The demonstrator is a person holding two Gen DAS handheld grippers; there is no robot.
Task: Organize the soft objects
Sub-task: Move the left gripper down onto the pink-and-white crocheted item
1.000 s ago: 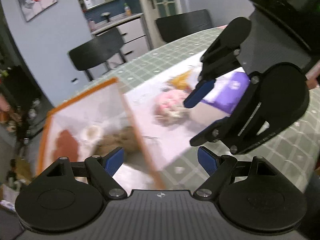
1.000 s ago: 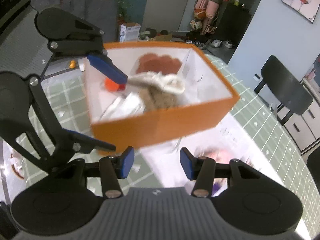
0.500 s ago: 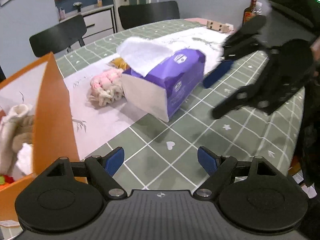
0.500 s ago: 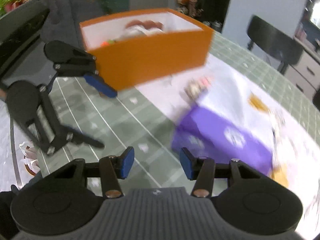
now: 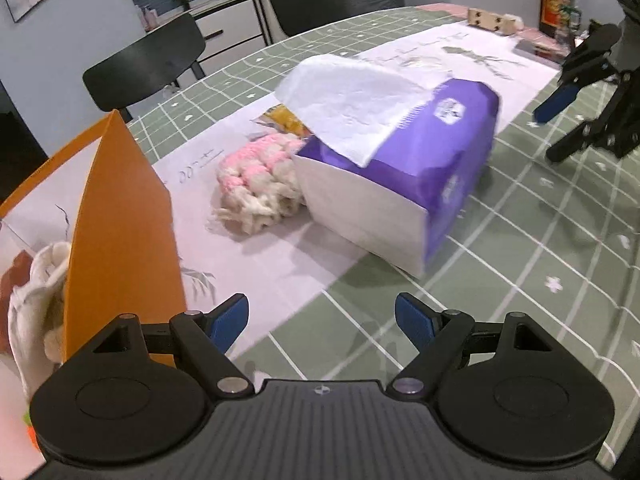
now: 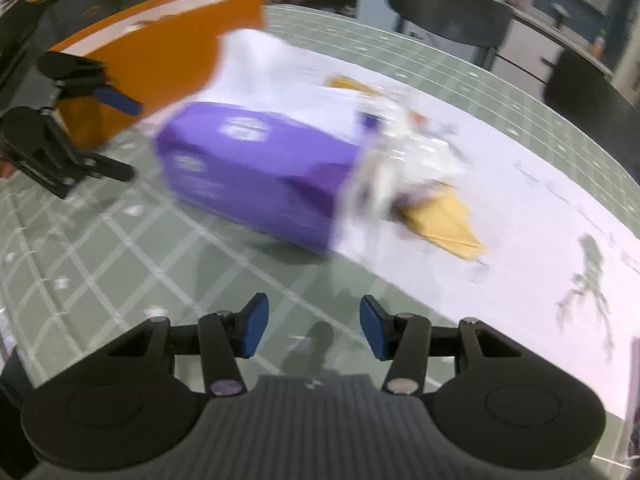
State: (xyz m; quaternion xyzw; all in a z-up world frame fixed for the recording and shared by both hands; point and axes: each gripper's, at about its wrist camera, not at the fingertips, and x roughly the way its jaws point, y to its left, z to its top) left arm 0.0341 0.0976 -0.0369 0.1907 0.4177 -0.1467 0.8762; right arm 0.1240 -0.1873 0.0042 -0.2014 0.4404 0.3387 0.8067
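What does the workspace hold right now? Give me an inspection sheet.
Surface: table in green checked cloth with a white printed runner.
Job's things: purple tissue pack, one tissue sticking out; pink-and-cream knitted piece touching it; yellow item behind; orange box holding a cream cloth.
Clutter: bottle, wooden block at far end.
Grippers: left gripper and right gripper open, empty.
Cables: nothing seen.
Surroundings: black chairs, cabinet, wall picture.
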